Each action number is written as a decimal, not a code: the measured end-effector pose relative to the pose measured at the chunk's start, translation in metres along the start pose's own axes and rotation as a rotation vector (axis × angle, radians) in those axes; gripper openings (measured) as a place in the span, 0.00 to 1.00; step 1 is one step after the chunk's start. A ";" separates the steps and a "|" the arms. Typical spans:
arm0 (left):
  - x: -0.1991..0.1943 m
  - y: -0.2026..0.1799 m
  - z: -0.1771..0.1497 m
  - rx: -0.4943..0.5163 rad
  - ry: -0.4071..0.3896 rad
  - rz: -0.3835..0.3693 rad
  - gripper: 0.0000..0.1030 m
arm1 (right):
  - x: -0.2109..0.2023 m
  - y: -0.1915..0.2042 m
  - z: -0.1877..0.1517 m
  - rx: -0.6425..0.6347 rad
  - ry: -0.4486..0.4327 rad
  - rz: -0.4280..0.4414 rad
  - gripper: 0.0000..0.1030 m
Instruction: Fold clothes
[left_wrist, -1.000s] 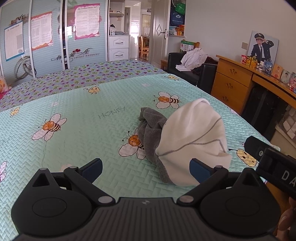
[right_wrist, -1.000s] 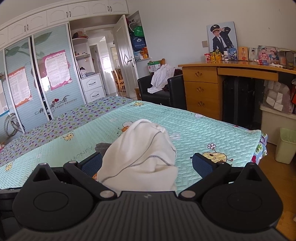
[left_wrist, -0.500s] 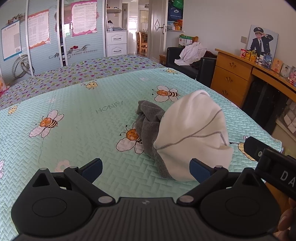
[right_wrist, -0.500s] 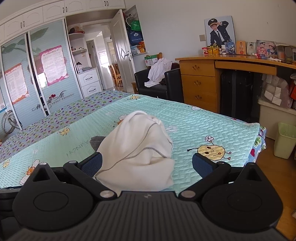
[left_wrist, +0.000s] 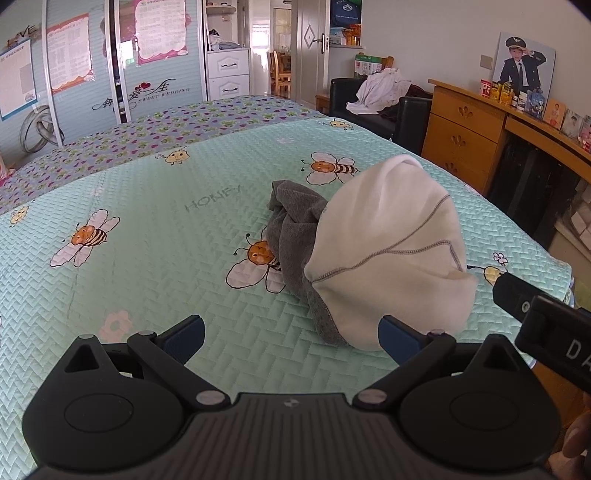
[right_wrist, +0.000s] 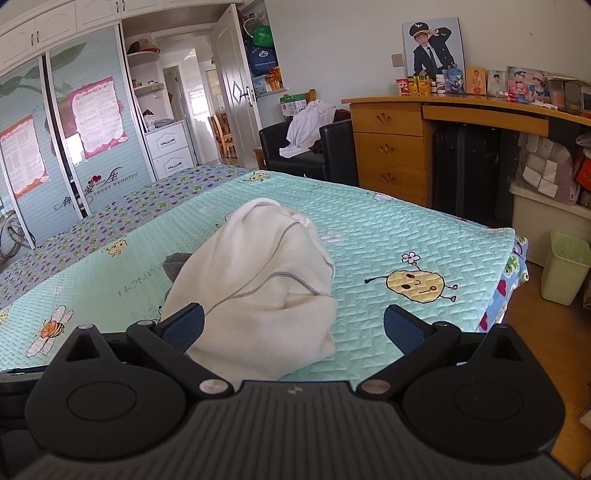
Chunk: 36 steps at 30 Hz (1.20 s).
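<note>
A crumpled garment lies heaped on the bed: a cream-white part with grey stitching (left_wrist: 391, 251) over a grey part (left_wrist: 295, 236). It also shows in the right wrist view (right_wrist: 258, 280), with a bit of grey (right_wrist: 173, 264) behind it. My left gripper (left_wrist: 291, 334) is open and empty, just short of the heap, its right finger near the cream edge. My right gripper (right_wrist: 293, 326) is open and empty, with the heap between and just ahead of its fingers. The right gripper's body shows at the left view's right edge (left_wrist: 543, 321).
The bed (left_wrist: 147, 221) has a mint bee-print cover; its right edge (right_wrist: 502, 295) drops to a wood floor. A wooden desk (right_wrist: 391, 147), black armchair with clothes (right_wrist: 306, 147), green bin (right_wrist: 565, 266) and wardrobe doors (left_wrist: 92, 74) surround it.
Both grippers have drawn slightly nearer to the heap and shifted view a little; both stay open. The garment has not moved.
</note>
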<state>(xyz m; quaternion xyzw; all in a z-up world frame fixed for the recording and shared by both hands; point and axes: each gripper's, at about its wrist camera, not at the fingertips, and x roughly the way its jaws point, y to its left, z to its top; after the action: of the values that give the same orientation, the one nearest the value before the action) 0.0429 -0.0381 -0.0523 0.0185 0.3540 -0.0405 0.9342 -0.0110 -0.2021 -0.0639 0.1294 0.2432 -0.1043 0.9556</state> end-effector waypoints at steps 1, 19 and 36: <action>0.003 -0.001 0.000 0.002 0.005 0.000 1.00 | 0.002 -0.001 0.000 0.000 0.004 -0.004 0.99; 0.117 -0.022 0.021 0.046 0.110 0.012 1.00 | 0.108 -0.002 0.007 -0.017 0.102 -0.060 0.99; 0.172 -0.034 -0.016 -0.007 0.137 -0.022 1.00 | 0.169 -0.018 -0.047 0.207 0.300 0.144 0.99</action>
<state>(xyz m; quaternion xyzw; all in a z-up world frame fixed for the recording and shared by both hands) 0.1576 -0.0821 -0.1784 0.0141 0.4173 -0.0483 0.9074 0.1091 -0.2282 -0.1905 0.2580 0.3609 -0.0394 0.8953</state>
